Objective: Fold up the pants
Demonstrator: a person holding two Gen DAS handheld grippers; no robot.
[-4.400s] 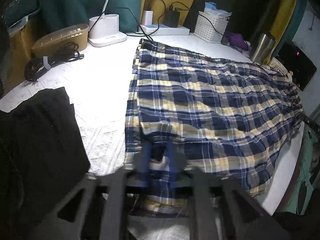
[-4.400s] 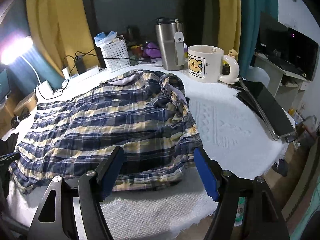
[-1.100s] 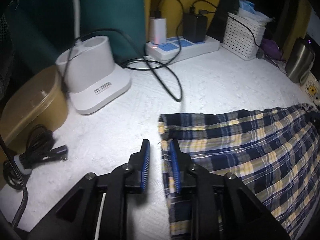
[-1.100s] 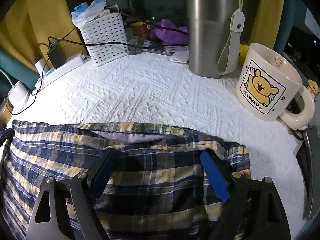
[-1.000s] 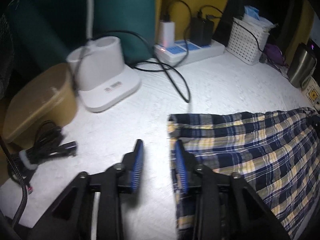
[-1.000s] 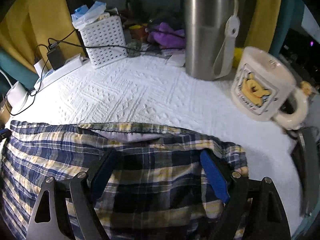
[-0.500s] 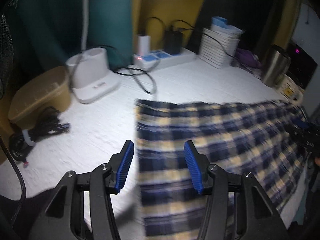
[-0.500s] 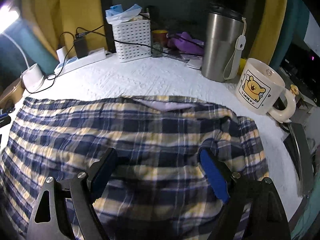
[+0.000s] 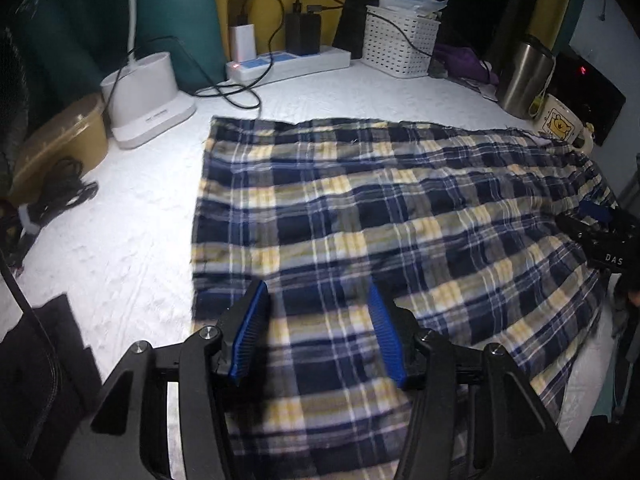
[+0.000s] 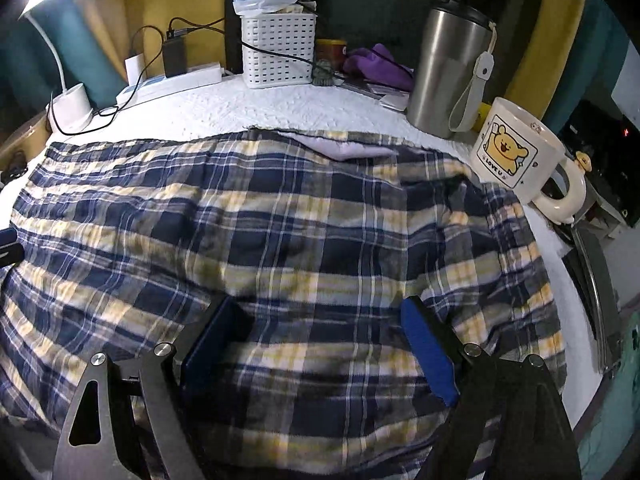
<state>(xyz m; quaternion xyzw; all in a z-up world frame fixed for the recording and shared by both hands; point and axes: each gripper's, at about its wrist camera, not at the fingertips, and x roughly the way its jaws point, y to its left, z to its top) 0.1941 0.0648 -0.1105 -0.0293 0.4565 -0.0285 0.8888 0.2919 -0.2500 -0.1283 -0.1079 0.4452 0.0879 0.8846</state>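
The blue and yellow plaid pants (image 9: 380, 208) lie flat across the white textured tablecloth (image 9: 120, 216), folded lengthwise, hem end at the left and waistband at the right. My left gripper (image 9: 318, 300) hovers open over the hem end, with nothing between its blue pads. In the right wrist view the pants (image 10: 280, 208) fill the middle, a pale lining showing at the far edge. My right gripper (image 10: 320, 312) stands wide open above the waist end and holds nothing. Each gripper shows at the edge of the other's view: the right gripper (image 9: 600, 224) and the left gripper (image 10: 8, 244).
Along the far edge stand a white lamp base (image 9: 148, 96), a power strip (image 9: 288, 66) with chargers and cables, a white basket (image 9: 400, 46), a steel tumbler (image 10: 452, 68) and a bear mug (image 10: 516, 156) touching the pants. A tan box (image 9: 60, 140) and black cloth (image 9: 36, 360) sit left.
My left jaws opened and let go of the hem corner. Both grippers drew back from the far edge toward the near side, so the whole pants are now in view.
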